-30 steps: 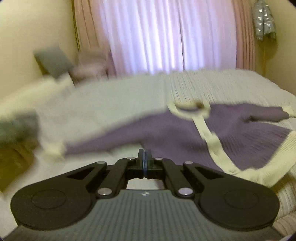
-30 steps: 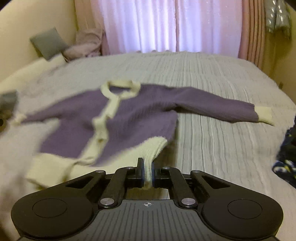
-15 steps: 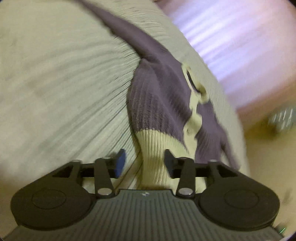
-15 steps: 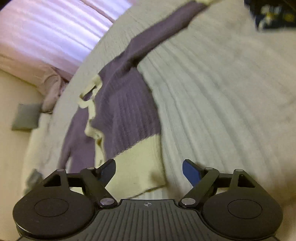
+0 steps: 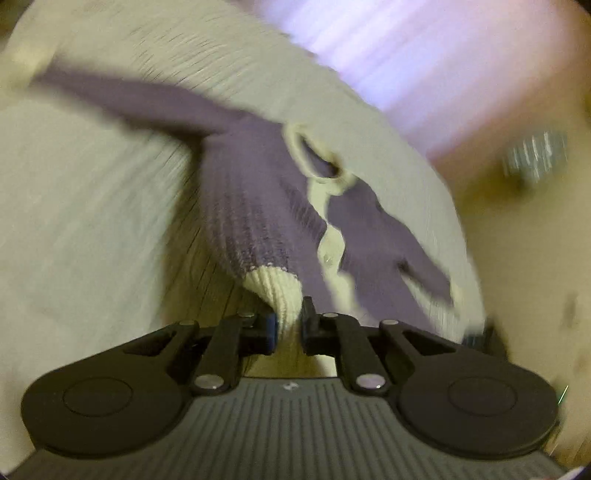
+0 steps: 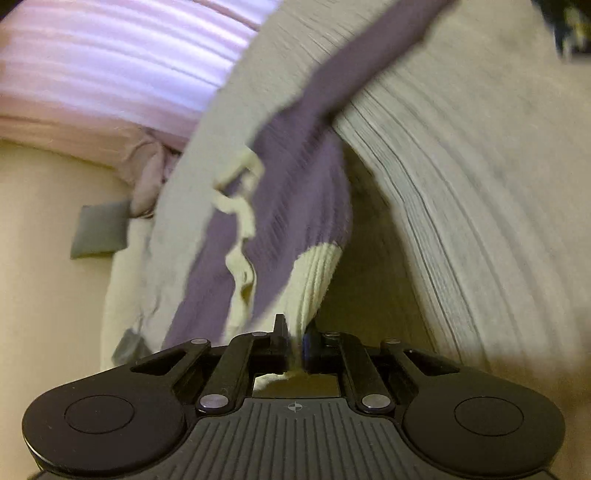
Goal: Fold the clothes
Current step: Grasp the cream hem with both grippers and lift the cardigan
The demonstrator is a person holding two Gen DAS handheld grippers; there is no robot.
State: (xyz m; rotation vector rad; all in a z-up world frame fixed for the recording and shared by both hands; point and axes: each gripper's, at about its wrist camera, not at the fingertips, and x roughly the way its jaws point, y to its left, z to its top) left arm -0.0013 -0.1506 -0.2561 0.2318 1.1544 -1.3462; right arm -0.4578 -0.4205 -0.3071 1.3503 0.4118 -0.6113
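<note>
A purple knit cardigan (image 5: 258, 206) with cream trim lies spread on a pale ribbed bedspread (image 5: 92, 221), sleeves stretched out. My left gripper (image 5: 289, 325) has the cream hem band (image 5: 275, 291) between its jaws, which are closing on it; the cloth bunches at the pads. In the right wrist view the same cardigan (image 6: 295, 192) runs away from me. My right gripper (image 6: 295, 343) is shut on the other corner of the cream hem (image 6: 314, 273), and the knit rises off the bedspread (image 6: 480, 184) there. Both views are motion-blurred.
Pink curtains (image 6: 110, 55) hang behind the bed. A grey cushion (image 6: 99, 230) and a pinkish bundle (image 6: 147, 184) lie at the bed's far end. A dark patterned cloth (image 6: 569, 29) sits at the far right edge. Something silvery (image 5: 535, 155) hangs on the cream wall.
Half a second ago both grippers stood open astride the cream hem; now both have closed on it. The hem corners have lifted and bunched, and both views have tilted further.
</note>
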